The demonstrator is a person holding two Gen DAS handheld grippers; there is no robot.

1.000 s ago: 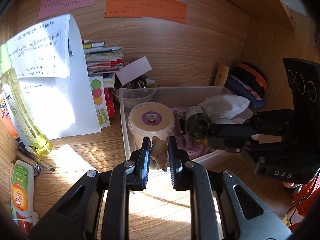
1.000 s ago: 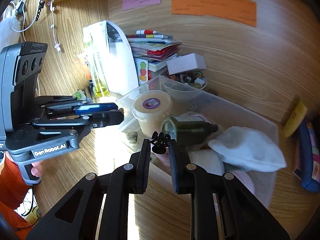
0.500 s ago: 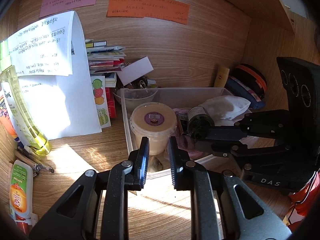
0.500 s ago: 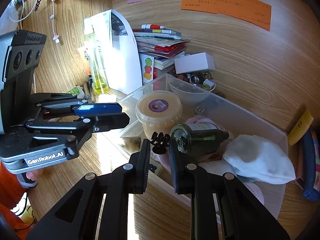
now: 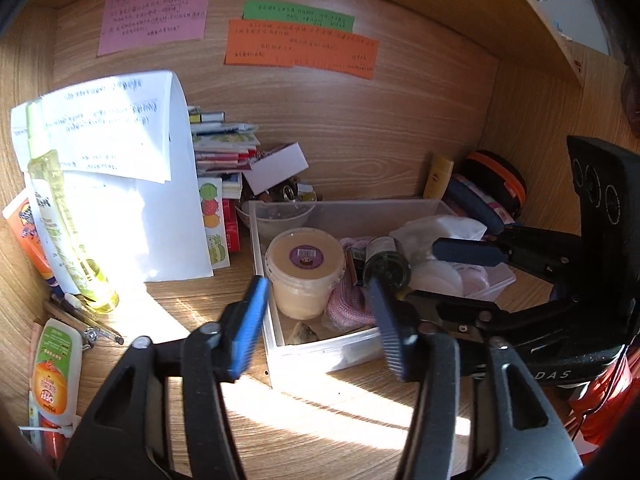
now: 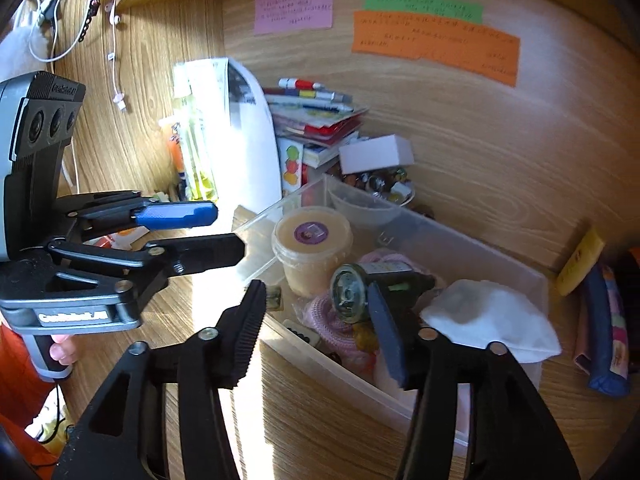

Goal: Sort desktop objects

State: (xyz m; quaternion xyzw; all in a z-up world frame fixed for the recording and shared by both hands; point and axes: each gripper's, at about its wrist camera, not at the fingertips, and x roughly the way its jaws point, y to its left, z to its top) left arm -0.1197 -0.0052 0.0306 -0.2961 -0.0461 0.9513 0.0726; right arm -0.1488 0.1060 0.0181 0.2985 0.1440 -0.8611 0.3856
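Note:
A clear plastic bin (image 5: 320, 354) (image 6: 440, 240) stands on the wooden desk. It holds a beige lidded tub (image 5: 305, 270) (image 6: 312, 248), a dark green bottle (image 5: 386, 264) (image 6: 372, 284), a pink knitted item (image 5: 348, 300), a white cloth (image 6: 488, 320) and a brown shell (image 5: 303, 334) at its front corner. My left gripper (image 5: 320, 320) is open and empty above the bin's front edge. My right gripper (image 6: 316, 330) is open and empty over the bin. A small black item (image 6: 334, 357) lies in the bin below it, partly hidden.
White papers (image 5: 120, 184) and a stack of books (image 5: 224, 152) stand at the back left. A yellow-green bottle (image 5: 68, 232), pens (image 5: 84, 326) and an orange tube (image 5: 54, 372) lie at the left. A small bowl of trinkets (image 6: 372, 196) sits behind the bin. Pouches (image 5: 486, 196) lie at the right.
Both grippers have opened. The left one let go of the shell, which now lies in the bin. The right one released the black hair clip into the bin.

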